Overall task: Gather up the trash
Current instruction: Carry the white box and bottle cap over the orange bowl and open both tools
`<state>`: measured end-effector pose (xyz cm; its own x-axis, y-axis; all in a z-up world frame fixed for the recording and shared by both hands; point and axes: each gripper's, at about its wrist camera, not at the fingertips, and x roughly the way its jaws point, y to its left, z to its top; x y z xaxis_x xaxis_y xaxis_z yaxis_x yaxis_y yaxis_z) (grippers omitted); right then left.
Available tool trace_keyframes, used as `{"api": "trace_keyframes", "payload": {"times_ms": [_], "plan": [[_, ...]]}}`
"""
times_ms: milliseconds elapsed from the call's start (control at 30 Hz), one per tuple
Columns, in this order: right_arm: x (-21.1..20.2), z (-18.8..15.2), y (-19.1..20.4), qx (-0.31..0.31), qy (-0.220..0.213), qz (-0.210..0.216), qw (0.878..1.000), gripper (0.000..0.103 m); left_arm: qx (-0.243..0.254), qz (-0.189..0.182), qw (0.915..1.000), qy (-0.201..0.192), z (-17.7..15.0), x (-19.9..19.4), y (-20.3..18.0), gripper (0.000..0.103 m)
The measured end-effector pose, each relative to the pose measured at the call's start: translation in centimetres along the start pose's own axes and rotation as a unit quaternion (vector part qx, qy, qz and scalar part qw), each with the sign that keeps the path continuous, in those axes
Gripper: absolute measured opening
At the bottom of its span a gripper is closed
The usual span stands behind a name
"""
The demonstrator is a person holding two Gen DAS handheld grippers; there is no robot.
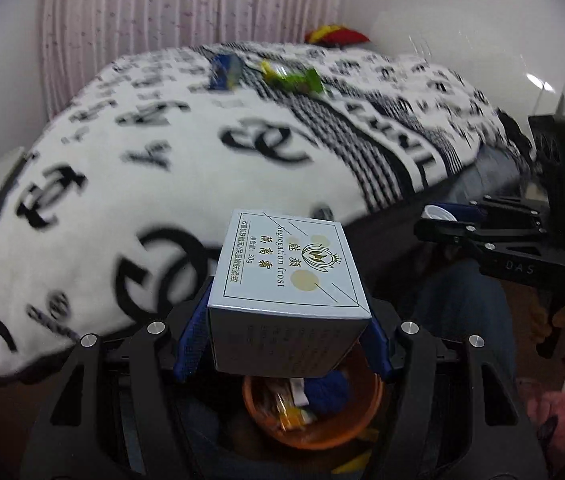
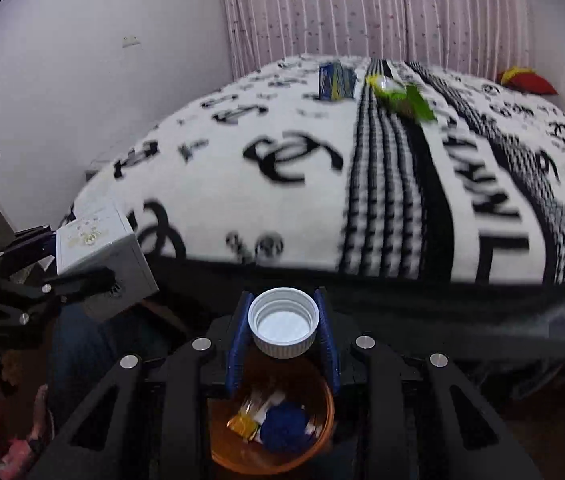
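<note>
Bed edge [image 2: 322,268] behind; left gripper [image 1: 282,344] clamps box [image 1: 286,276], right gripper [image 2: 284,336] clamps cap [image 2: 283,322], above bin [image 2: 318,436].

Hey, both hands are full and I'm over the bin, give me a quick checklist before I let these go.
1. Small box clamped in left gripper: ok.
2. White bottle cap clamped in right gripper: ok.
3. Orange bin below the cap: ok.
4. Bin below the box: ok.
5. Room left in bin: ok.
6. Green wrapper and blue packet cleared off blanket: not ok.
</note>
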<state>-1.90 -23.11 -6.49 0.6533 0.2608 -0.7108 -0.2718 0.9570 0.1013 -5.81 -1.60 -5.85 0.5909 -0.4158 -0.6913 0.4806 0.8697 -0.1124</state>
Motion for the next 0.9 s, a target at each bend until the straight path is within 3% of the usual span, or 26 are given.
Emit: {"api": "trace_keyframes", "payload": {"times_ms": [167, 333, 467, 733, 900], "plan": [[2.2, -3.1, 0.0, 0.015, 0.045, -0.001, 0.999, 0.032, 0.002, -0.023, 0.9987, 0.046, -2.7, 2.4, -1.3, 0.063], [4.4, -5.8, -0.1, 0.039, 0.084, 0.001, 0.996, 0.032, 0.001, -0.023, 0.9951, 0.096, -5.3, 5.5, -1.8, 0.063], [6.2, -7.3, 0.2, 0.043, 0.119, -0.004, 0.992, 0.032, -0.010, -0.039, 0.9895, 0.139, -6.9, 7.9, -1.2, 0.063], [9.4, -9.5, 0.3, 0.053, 0.176, 0.001, 0.983, 0.032, -0.032, -0.035, 0.9765, 0.210, -8.9, 11.5, 0.1, 0.063], [10.7, -10.6, -0.4, 0.059, 0.202, -0.003, 0.978, 0.032, -0.043, -0.039, 0.9691, 0.240, -9.9, 13.0, 0.5, 0.063]]}}
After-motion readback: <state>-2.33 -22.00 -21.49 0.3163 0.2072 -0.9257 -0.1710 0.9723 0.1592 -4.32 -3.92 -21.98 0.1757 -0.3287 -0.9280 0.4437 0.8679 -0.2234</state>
